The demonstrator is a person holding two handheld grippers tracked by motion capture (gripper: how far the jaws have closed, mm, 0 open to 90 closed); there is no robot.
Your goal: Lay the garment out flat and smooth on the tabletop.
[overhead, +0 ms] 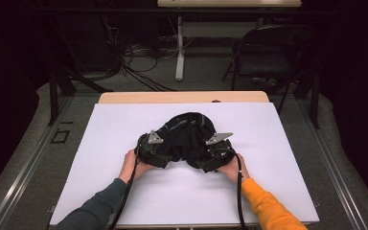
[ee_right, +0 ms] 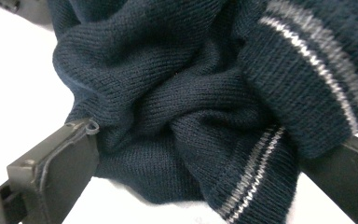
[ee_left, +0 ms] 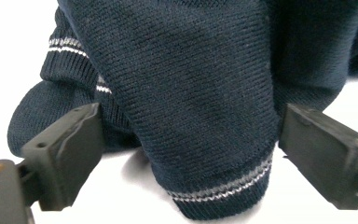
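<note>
High view: dark navy sweater point(overhead: 188, 135) bunched in a heap at the middle of the frame, on a white board point(overhead: 124, 191) laid over a wooden table point(overhead: 182, 97). Left gripper point(overhead: 162, 154) at the heap's lower left edge, right gripper point(overhead: 210, 158) at its lower right edge, both angled inward toward the knit. Left hand point(overhead: 133, 164) just below and left of its gripper, grey-green sleeve point(overhead: 98, 208) running off the bottom of the frame; right hand point(overhead: 231, 168) below and right of its gripper, orange sleeve point(overhead: 268, 210) toward the lower right. Black cable point(overhead: 240, 196) trailing down from the right gripper to the bottom edge. Folding chair point(overhead: 268, 52) at upper right, behind the table, on the floor.

Left gripper view: jaws wide apart, one at lower left, one at right. Between them, a ribbed cuff point(ee_left: 223, 186) with thin pale stripes, hanging low at centre. Right-hand jaw just beside the fabric's edge, left-hand jaw near a darker fold behind; no clear pinch on the knit. More sweater across the upper frame, white board at upper left and along the bottom.

Right gripper view: jaws also spread, at lower left and lower right. Crumpled folds packed between them, with a striped band point(ee_right: 256, 172) running down at lower centre and a second striped edge at upper right. Knit touching the left-hand jaw's inner face and draped over the right-hand one; whether pressed or merely resting, cannot tell. White board at left and along the bottom.
</note>
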